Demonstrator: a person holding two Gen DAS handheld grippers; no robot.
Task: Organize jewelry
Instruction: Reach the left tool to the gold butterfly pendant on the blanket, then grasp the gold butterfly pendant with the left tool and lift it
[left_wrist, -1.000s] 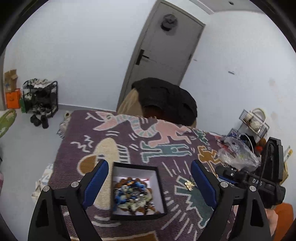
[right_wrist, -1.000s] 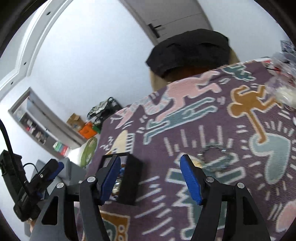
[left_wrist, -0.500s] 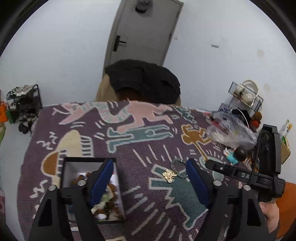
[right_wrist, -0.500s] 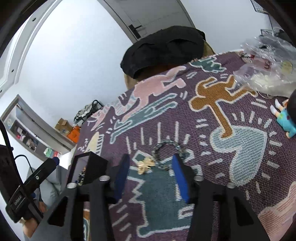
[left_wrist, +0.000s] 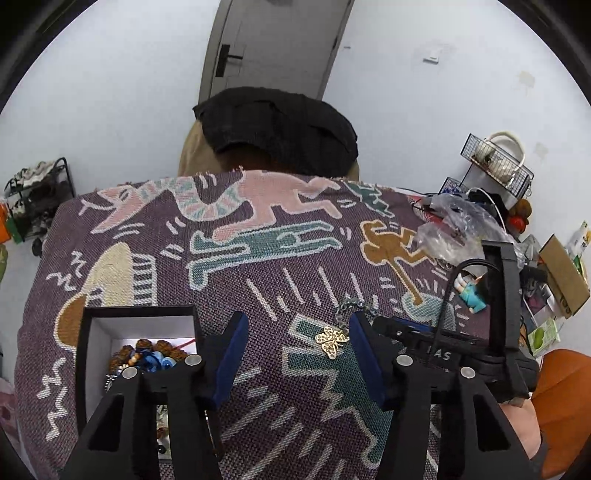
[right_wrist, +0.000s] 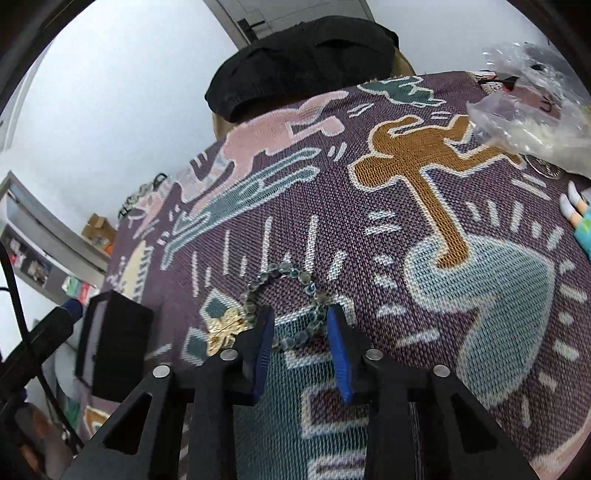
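White walls and a grey door (left_wrist: 275, 48) stand behind the counter, which is covered by a purple woven cloth (left_wrist: 229, 280) patterned with pink, teal and brown figures. At the far edge a black garment (left_wrist: 280, 129) is draped over a tan chair back. On the right side of the cloth lie a crumpled clear plastic bag (left_wrist: 456, 230) and a small doll in a teal dress (left_wrist: 471, 293).

At the near left sits a black box (left_wrist: 86, 354) with a white lining, open at the top; it holds a heap of brown and blue beads (individual pieces cannot be told apart).

Right of the box, the left gripper (left_wrist: 295, 338) hangs with its blue pads wide apart and empty. A gold butterfly-shaped brooch (left_wrist: 331, 339) lies flat on a teal patch between those pads, nearer the right-hand one, its long axis running from near right to far left.

Just beyond it lies a bracelet of blue-grey glass beads (right_wrist: 286, 306), a loop longer from near to far. The right gripper (right_wrist: 299, 323) is narrowed over the loop's near part, one pad on each side, not yet closed on it; the brooch (right_wrist: 223, 330) sits just left of its left pad.
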